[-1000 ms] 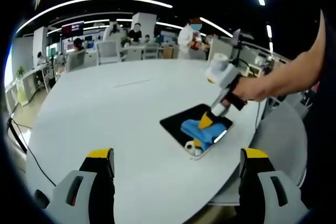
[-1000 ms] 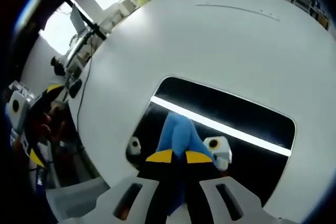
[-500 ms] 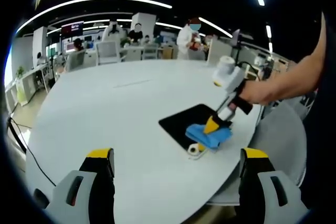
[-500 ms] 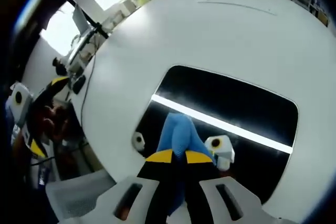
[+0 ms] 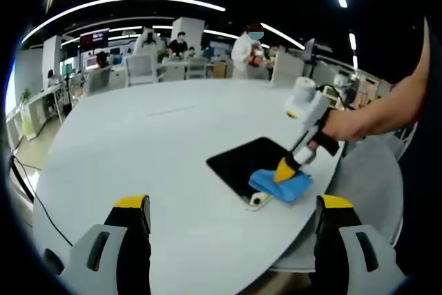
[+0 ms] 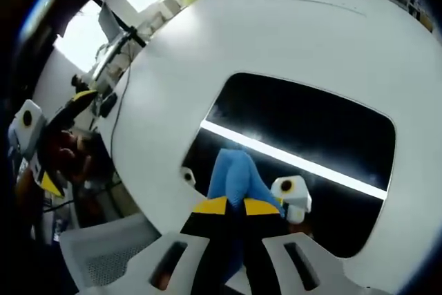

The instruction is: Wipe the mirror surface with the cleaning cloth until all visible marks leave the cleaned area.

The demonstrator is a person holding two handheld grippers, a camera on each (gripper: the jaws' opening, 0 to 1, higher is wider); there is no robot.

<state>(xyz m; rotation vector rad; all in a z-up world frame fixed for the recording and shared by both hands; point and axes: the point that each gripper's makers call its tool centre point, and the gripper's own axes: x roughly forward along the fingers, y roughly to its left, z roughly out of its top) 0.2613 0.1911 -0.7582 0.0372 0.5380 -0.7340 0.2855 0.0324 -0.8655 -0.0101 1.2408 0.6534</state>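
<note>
Cleaning cloth (image 6: 235, 179): near end hidden between pinched tips of right gripper (image 6: 231, 206). Cloth covers part of mirror (image 5: 243, 164) near edge in left gripper view; any marks on dark glass too small to tell. Left gripper (image 5: 233, 204): jaw bases cut off by bottom edge. Person's hand (image 5: 343, 124): arm cut off at right edge.

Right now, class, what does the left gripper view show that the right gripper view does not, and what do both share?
Left gripper view alone: the person's forearm holding the right hand-held gripper, and office desks with people behind the table. Right gripper view alone: a bright light strip reflected across the mirror and the left hand-held gripper at the table edge. Both: the white round table, dark mirror and blue cleaning cloth.
</note>
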